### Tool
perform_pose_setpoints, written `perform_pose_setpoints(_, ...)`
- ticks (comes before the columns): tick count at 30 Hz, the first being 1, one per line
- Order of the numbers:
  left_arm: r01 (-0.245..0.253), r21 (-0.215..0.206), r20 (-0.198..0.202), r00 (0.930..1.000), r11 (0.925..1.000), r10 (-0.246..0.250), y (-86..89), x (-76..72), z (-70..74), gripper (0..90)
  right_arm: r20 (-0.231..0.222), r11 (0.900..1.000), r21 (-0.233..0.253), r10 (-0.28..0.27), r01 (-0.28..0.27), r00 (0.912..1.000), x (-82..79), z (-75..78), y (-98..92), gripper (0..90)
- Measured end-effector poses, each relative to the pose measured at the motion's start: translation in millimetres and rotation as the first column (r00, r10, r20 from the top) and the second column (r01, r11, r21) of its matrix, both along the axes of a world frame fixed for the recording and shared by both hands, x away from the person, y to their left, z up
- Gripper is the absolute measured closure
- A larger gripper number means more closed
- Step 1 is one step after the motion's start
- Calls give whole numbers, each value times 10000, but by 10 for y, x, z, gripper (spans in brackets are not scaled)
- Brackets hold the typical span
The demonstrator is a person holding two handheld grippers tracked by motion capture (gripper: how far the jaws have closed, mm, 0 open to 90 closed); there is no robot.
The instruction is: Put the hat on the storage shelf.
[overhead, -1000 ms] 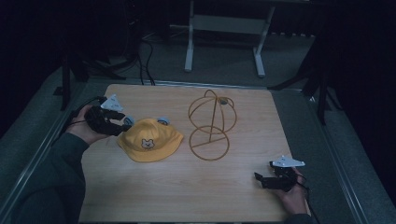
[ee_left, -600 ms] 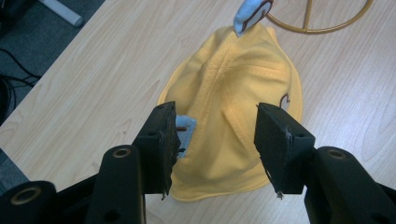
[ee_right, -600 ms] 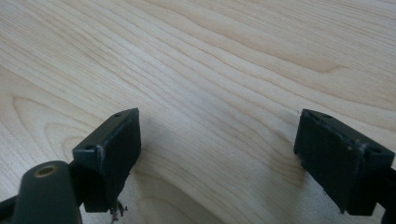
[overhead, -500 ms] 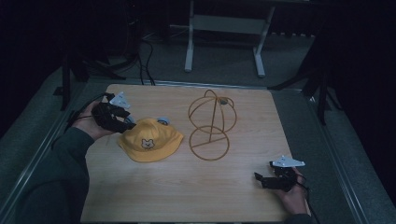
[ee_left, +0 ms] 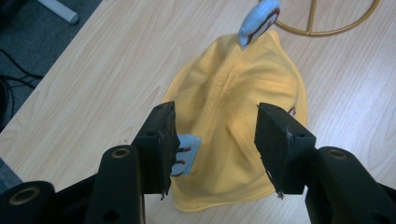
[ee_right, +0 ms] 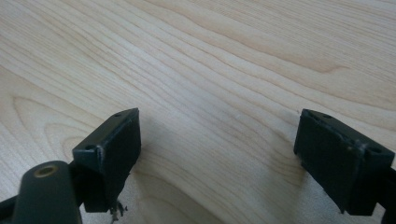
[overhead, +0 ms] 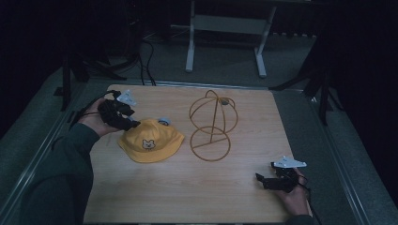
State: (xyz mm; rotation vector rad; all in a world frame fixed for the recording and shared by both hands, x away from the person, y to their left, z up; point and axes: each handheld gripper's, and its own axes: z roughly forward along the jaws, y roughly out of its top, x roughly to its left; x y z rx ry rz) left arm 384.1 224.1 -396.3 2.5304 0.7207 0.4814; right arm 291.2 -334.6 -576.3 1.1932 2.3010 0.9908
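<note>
1. We are working on the yellow hat (overhead: 150, 143), which is lying flat on the counter (overhead: 187, 197), just left of the wire hat stand (overhead: 212, 125) and apart from it.
2. We are bringing the left tongs (ee_left: 215, 140) over the rear edge of the hat; their jaws are standing apart, straddling the yellow cloth, with nothing clamped yet.
3. In the left gripper view, one blue ear (ee_left: 184, 156) is sitting right beside the left-hand jaw, and the other blue ear (ee_left: 259, 18) is sticking up at the far side, near the stand's base ring.
4. To do this grasp well, we are judging that the jaws should be lowering until the cloth is bunching between them, then closing on a fold of the crown rather than on the thin brim alone.
5. We are keeping the near ear out of the pinch if we can, since a grip on that small flap would probably let the hat swing and twist.
6. We are holding the right tongs (ee_right: 219, 154) low over bare wood near the front right corner, well apart from hat and stand, with their jaws wide apart and empty.
7. We are judging the right side free to steady the stand when the hat is carried over its dome.
</note>
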Motion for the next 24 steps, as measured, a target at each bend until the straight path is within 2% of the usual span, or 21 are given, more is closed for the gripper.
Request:
perform_pose_setpoints(6, 139, 127, -27, 9999, 9998, -139, -84, 45, -8, 486, -2, 10000, 0, -3, 3, 10000, 0, 0, 0, 147)
perform_pose_setpoints(12, 236, 283, -259, 9994, 9993, -229, -133, 117, -54, 499, -1, 10000, 1, -1, 1, 10000, 0, 0, 0, 146)
perform_pose_setpoints(19, 337, 192, -373, 9988, 9992, -329, -208, 174, -106, 505, -1, 10000, 1, -1, 1, 10000, 0, 0, 0, 147)
perform_pose_setpoints(24, 376, 481, -699, 9970, 9981, -342, -251, 254, -146, 508, -2, 10000, 0, -2, 2, 10000, 0, 0, 0, 147)
